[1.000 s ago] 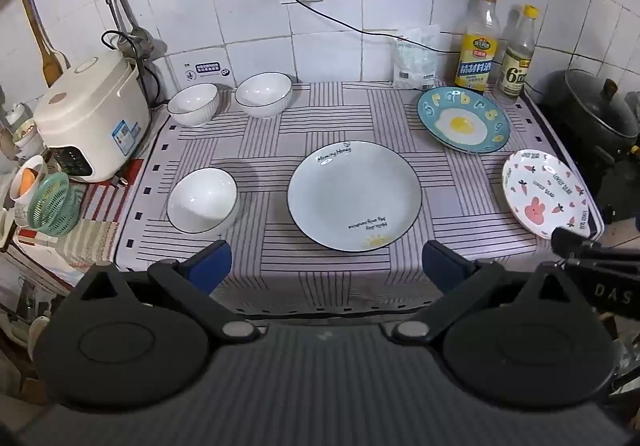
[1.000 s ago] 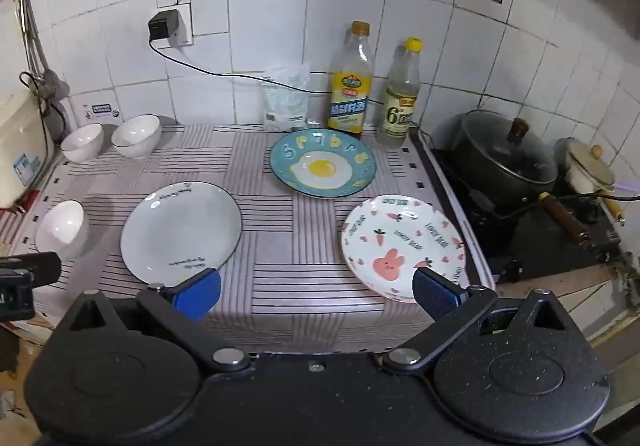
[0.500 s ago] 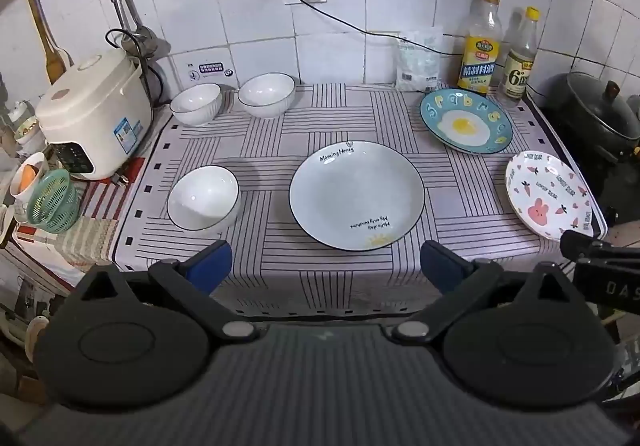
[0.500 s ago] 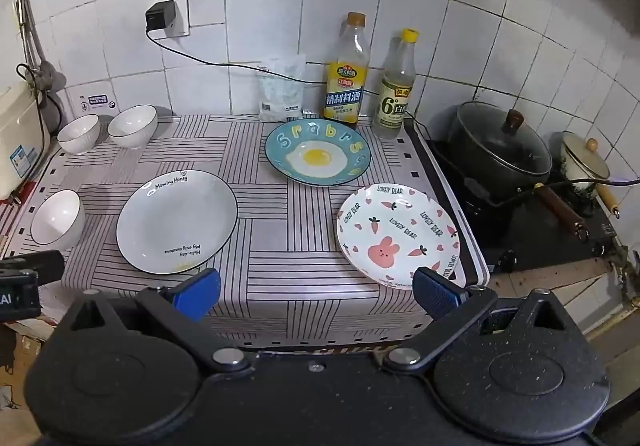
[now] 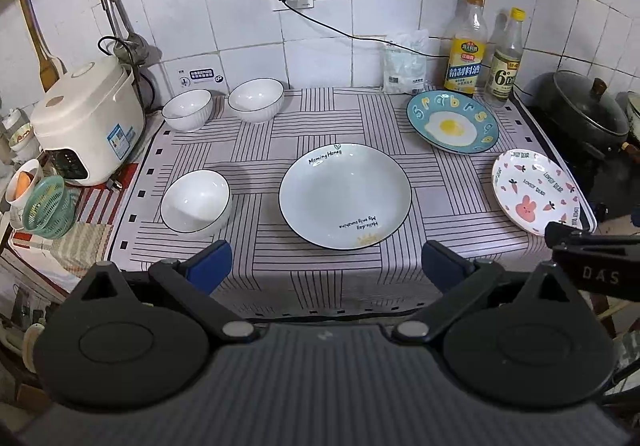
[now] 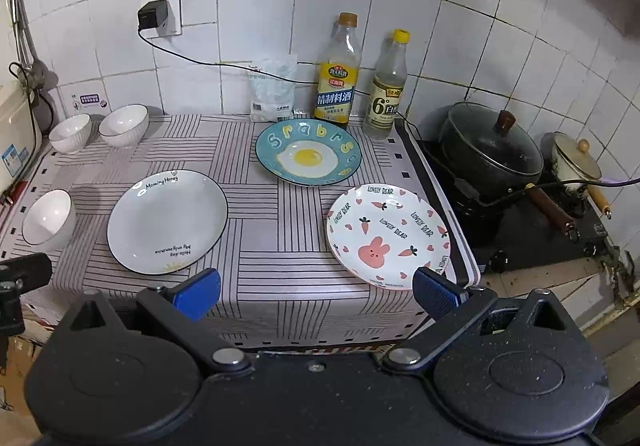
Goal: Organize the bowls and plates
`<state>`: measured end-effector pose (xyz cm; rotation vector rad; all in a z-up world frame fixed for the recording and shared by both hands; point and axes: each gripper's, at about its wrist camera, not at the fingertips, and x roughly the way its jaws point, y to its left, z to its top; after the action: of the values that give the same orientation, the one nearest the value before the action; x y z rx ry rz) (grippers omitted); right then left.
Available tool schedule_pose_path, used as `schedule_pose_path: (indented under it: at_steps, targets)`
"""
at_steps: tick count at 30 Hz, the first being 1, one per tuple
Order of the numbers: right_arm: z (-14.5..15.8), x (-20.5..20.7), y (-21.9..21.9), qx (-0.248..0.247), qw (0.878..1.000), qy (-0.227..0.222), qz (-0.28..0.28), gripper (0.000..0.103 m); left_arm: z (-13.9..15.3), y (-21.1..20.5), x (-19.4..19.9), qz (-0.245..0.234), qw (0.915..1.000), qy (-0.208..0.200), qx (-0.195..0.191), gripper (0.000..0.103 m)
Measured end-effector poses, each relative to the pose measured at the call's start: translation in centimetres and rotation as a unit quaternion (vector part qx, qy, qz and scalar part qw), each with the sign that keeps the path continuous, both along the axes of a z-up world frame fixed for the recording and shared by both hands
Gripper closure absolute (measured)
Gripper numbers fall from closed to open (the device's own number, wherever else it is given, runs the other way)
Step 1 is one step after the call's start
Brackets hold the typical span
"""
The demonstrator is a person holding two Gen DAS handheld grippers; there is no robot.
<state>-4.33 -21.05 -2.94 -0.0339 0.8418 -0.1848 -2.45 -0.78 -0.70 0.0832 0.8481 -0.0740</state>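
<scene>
White crockery lies unsorted on the striped cloth: two bowls (image 5: 224, 108) at the back-left corner, a third bowl (image 5: 196, 200) near the front-left edge, grey plate (image 5: 345, 195) in the middle, egg plate (image 6: 308, 157) toward the back, bunny plate (image 6: 388, 232) at the right edge. Your left gripper (image 5: 326, 264) and right gripper (image 6: 316, 292) are spread wide, empty, off the front edge. You've yet to start; next, reach for one rim

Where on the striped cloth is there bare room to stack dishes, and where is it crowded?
Free: the cloth between the ribbed bowls and the egg plate, and the patch between the big white plate and the bunny plate. Crowded: the back right corner, where the bottles stand close behind the egg plate.
</scene>
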Motion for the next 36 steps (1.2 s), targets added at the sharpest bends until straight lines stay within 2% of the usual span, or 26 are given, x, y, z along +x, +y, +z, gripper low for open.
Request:
schedule_pose_path:
  at_steps: [10, 24, 36]
  targets:
    - [-0.01, 0.09, 0.21, -0.004, 1.0, 0.004, 0.005, 0.0, -0.22, 0.49, -0.5, 0.017, 0.9997, -0.016, -0.002, 0.0]
    - [-0.44, -0.28, 0.59, -0.014, 1.0, 0.007, 0.003, 0.0, 0.18, 0.29, -0.76, 0.014, 0.9992, -0.036, 0.005, 0.0]
    - [-0.8, -0.11, 0.44, -0.015, 1.0, 0.012, 0.002, 0.0, 0.08, 0.74, -0.06, 0.019, 0.9996, -0.017, -0.012, 0.0]
